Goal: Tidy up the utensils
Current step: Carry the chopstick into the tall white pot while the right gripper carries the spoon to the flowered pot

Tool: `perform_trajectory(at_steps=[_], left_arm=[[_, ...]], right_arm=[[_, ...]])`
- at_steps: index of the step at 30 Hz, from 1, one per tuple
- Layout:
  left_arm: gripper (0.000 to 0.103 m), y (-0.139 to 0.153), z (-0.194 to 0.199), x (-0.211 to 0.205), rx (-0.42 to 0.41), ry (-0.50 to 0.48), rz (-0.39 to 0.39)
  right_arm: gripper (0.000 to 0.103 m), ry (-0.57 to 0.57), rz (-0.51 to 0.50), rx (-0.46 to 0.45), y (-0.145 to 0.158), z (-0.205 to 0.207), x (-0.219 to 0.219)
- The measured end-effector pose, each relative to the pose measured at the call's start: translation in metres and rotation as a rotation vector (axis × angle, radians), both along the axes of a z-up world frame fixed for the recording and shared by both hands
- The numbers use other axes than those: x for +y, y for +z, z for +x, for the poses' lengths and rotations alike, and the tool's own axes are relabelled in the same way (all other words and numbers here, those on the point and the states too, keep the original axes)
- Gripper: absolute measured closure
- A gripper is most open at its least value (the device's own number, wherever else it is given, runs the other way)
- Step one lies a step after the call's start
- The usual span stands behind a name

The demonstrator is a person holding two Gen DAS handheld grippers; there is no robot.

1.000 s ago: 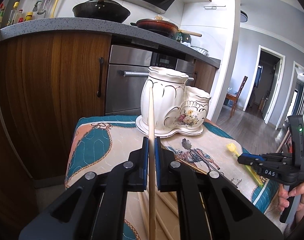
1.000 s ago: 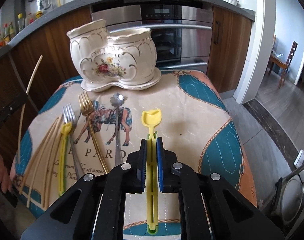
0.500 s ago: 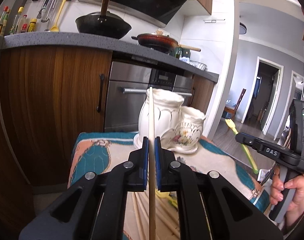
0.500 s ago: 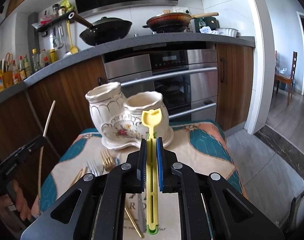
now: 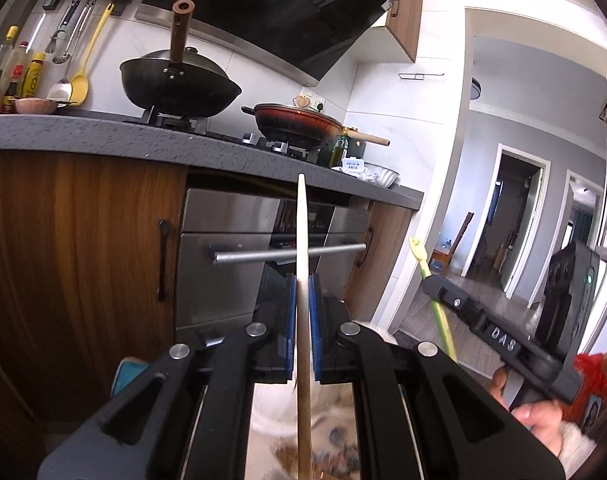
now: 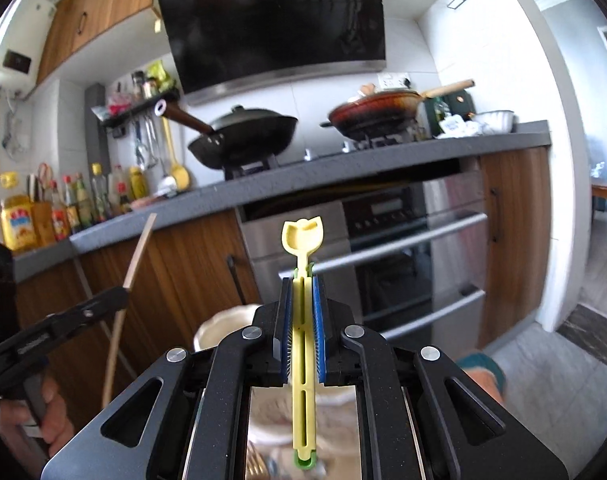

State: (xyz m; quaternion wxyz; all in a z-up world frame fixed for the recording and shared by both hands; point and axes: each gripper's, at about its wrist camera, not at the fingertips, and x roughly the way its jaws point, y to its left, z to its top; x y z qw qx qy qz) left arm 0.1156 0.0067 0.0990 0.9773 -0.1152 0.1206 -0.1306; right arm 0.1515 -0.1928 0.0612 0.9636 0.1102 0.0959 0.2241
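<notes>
Range hood point(image 6: 275, 20): the right wrist view takes in its whole dark panel; the left wrist view cuts it off.
Wok point(image 5: 179, 88): on the hob, in both views.
Ceramic holder point(image 6: 223, 330): cream rim low in the right view; only a blur in the left.
Left gripper point(image 5: 302, 296): jaws clamped on a wooden chopstick point(image 5: 302, 240) — held upright in the air.
Right gripper point(image 6: 302, 300): jaws tight on a yellow plastic spoon point(image 6: 302, 236), bowl forward, above the holder.

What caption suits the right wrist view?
Right tool shut on a yellow spoon, raised before the oven.
</notes>
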Motion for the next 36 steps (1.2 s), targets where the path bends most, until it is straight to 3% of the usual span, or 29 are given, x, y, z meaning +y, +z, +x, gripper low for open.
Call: perform_trajectory(at_steps=[6, 13, 18, 30, 36], left_arm=[[0.097, 0.027, 0.040, -0.022, -0.099, 0.010, 0.004], [0.097, 0.013, 0.083, -0.039, -0.102, 0.082, 0.064], [0.097, 0.000, 0.089, -0.037, -0.108, 0.144, 0.101], [0.097, -0.016, 0.049, -0.026, -0.043, 0.110, 0.105], [0.097, -0.023, 0.018, -0.038, -0.047, 0.109, 0.187]], right_arm=[[0.092, 0.043, 0.131, 0.008, -0.004, 0.044, -0.006], [0.092, 0.069, 0.197, 0.109, -0.028, 0.081, -0.012], [0.092, 0.062, 0.165, 0.131, -0.038, 0.086, -0.007], [0.092, 0.007, -0.021, 0.106, -0.049, 0.069, 0.012], [0.092, 0.000, -0.063, 0.099, -0.049, 0.047, 0.010]])
